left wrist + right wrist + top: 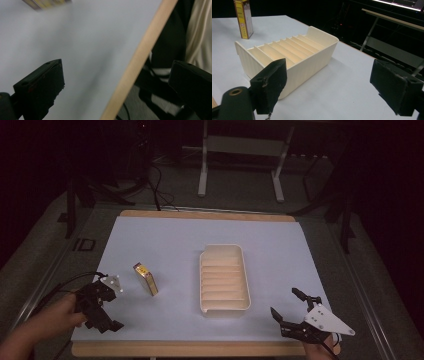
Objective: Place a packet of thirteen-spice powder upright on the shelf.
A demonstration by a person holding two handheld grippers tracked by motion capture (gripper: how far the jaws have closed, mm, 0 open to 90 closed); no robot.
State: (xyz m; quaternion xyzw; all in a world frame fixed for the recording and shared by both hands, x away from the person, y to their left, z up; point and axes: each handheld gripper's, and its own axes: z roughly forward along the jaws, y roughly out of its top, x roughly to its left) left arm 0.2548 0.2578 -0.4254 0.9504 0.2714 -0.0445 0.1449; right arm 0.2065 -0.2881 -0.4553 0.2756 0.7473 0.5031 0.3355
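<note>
Gaping wide, both sets of jaws hold nothing | left gripper [107,312] near table's front-left corner, right gripper [291,312] front-right | yellow box [145,278] stands upright left of slotted cream tray [224,307], apart | judgement: approach box squarely, clamp its broad faces, avoid tipping.

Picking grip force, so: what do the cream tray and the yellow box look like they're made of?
The tray looks like moulded plastic: matte cream, uniform colour, thin walls, rounded corners and built-in dividers. The box looks like printed cardboard: sharp folded edges, flat faces and yellow print with a slight sheen. Neither is certain from looks alone.
</note>
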